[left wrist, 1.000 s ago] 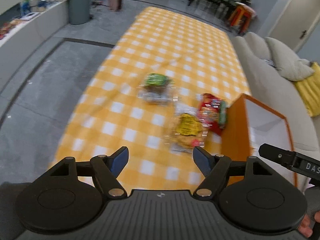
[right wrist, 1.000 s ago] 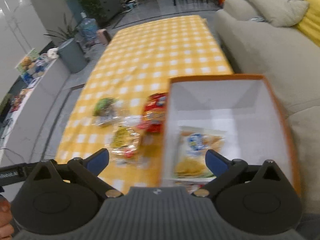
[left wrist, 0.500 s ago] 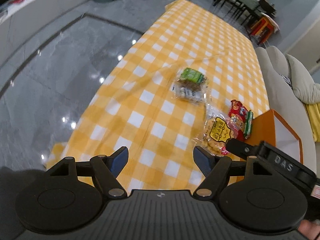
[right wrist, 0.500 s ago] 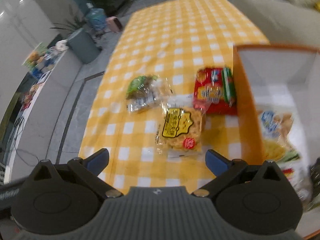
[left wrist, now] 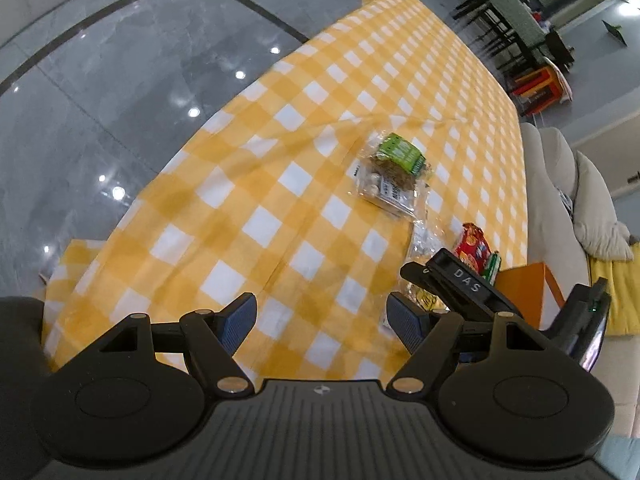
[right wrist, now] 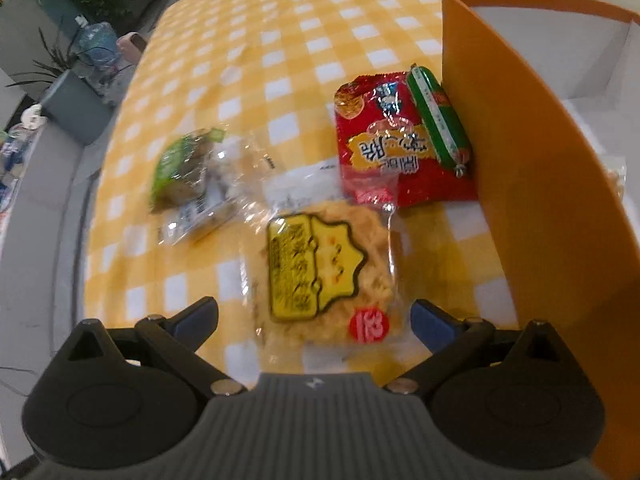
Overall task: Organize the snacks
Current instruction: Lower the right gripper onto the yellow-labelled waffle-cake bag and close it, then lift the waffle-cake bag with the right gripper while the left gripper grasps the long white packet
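- We see the clear packet with the yellow label [right wrist: 320, 276] lying flat on the yellow-and-white checked tablecloth [right wrist: 280, 40], right in front of our right gripper [right wrist: 314, 318].
- Our right gripper's jaws stand wide apart on either side of the packet's near end, with nothing clamped.
- At one o'clock from that packet lies the red snack bag [right wrist: 384, 148], its near corner overlapping the packet's edge.
- A green sausage stick [right wrist: 438, 118] rests on the red bag's right edge, against the orange box [right wrist: 532, 184].
- At ten o'clock sits the green-topped clear packet [right wrist: 192, 176], blurred.
- Our left gripper [left wrist: 322, 320] hangs over bare cloth, jaws spread, empty; the right gripper shows at its three o'clock.
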The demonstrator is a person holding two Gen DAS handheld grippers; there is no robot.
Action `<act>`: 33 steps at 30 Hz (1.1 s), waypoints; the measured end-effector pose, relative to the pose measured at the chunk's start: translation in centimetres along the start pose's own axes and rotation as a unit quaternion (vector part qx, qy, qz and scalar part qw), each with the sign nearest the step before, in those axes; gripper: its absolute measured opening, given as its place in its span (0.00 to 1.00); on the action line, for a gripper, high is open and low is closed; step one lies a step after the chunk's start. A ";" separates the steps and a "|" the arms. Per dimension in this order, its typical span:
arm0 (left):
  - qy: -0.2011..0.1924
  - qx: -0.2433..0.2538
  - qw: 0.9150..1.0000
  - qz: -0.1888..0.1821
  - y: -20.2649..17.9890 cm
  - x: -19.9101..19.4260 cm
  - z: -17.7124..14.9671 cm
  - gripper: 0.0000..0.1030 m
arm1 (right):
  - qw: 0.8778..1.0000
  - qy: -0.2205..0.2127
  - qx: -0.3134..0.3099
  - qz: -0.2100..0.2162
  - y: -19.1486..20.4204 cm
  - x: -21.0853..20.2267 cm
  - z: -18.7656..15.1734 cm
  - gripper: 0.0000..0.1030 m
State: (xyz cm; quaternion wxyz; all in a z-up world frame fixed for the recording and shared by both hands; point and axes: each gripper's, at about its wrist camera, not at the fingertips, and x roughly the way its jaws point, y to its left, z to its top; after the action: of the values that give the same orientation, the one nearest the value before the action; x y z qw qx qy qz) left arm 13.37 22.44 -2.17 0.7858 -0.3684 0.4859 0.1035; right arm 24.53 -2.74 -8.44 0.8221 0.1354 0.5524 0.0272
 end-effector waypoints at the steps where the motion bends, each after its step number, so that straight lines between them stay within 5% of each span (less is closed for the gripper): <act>1: 0.001 -0.001 1.000 -0.001 0.0 0.2 0.1 0.84 | 1.000 0.001 -0.004 -0.006 0.1 0.4 0.2 0.97; 9: 0.016 -0.007 1.000 -0.001 0.2 1.3 0.2 0.84 | 1.000 -0.013 -0.014 -0.022 0.5 2.6 0.4 0.93; 17: 0.002 0.013 1.000 0.003 -0.3 0.2 0.0 0.84 | 0.998 -0.036 -0.056 -0.024 0.9 1.8 -0.5 0.72; 33: -0.031 0.079 0.996 -0.033 -2.9 -4.3 -2.4 0.85 | 0.991 -0.065 -0.019 0.113 -2.1 -7.4 -1.5 0.67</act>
State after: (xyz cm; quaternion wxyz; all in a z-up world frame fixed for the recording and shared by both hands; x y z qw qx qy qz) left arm 11.12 19.59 2.20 0.8301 -0.3177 0.4554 0.0503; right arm 20.02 -5.92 -2.86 0.8502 0.1825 0.4788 0.1213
